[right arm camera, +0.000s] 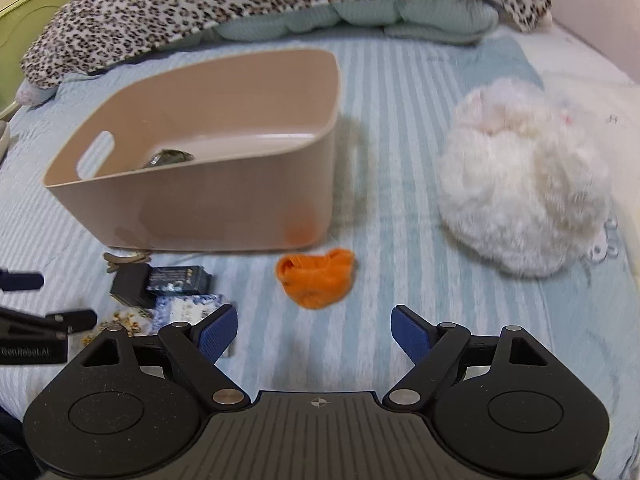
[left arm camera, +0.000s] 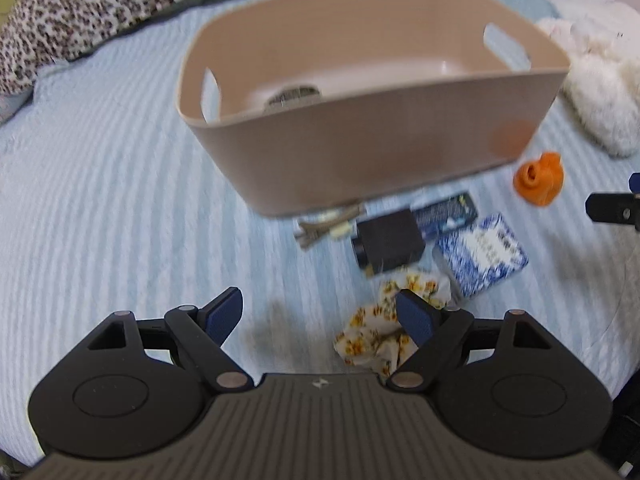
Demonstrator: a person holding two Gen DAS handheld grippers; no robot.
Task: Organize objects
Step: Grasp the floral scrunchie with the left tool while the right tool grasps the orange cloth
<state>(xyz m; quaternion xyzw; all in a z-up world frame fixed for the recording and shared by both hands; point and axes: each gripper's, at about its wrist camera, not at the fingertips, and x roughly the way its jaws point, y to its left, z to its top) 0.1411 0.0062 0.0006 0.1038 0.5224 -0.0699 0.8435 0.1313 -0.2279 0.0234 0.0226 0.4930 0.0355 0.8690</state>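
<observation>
One beige bin [left arm camera: 360, 152], one orange sock [right arm camera: 316, 278], three small boxes [left arm camera: 482, 254], one floral cloth [left arm camera: 380, 332], one fluffy white slipper [right arm camera: 524, 196]

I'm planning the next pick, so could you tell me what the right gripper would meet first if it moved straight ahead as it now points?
Most likely the orange cloth: it lies on the bedspread just ahead of the open right gripper, slightly left of centre. Depth is unclear, so it might pass above it.

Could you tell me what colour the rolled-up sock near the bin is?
Orange sock; clearest in the right wrist view.
</observation>
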